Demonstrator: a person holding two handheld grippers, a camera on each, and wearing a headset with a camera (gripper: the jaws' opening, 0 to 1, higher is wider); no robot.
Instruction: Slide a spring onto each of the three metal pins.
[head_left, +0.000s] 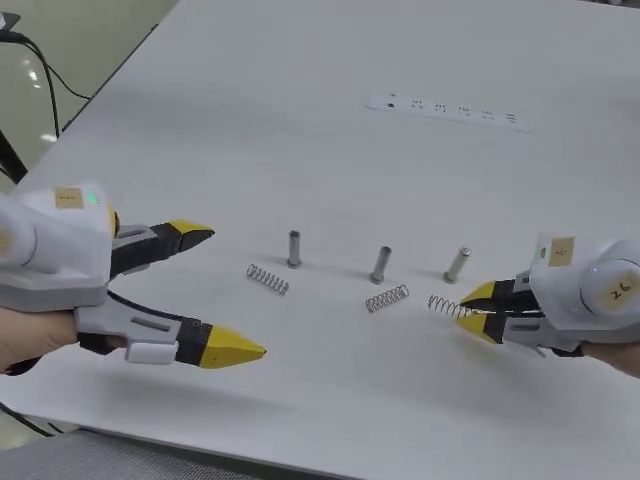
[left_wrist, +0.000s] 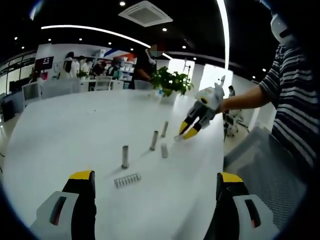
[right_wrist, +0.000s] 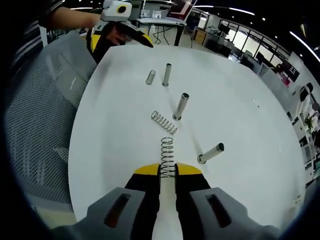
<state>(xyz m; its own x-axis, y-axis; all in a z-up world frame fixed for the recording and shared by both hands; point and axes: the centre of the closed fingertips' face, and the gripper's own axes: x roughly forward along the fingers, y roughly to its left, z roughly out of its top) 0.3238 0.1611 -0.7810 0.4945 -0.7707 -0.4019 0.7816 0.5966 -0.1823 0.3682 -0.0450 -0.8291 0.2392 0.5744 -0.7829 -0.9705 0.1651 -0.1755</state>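
White tabletop (head_left: 400, 60) held three pins (head_left: 380, 265), where the right gripper (head_left: 478, 312) pinched the spring (head_left: 445, 305) lying at 6 o'clock of the nearest pin (head_left: 457, 264), likely to thread it, while the left gripper (head_left: 228, 293) gaped idle.

The right gripper (head_left: 468, 308) carries a sticker (head_left: 620, 290) reading "26".

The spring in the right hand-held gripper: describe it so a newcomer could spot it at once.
On the white table is a row of three metal pins, a spring near each. Look by the right-end pin: unlike the other two springs, lying free, this spring has one end pinched between the yellow tips of the right hand-held gripper.
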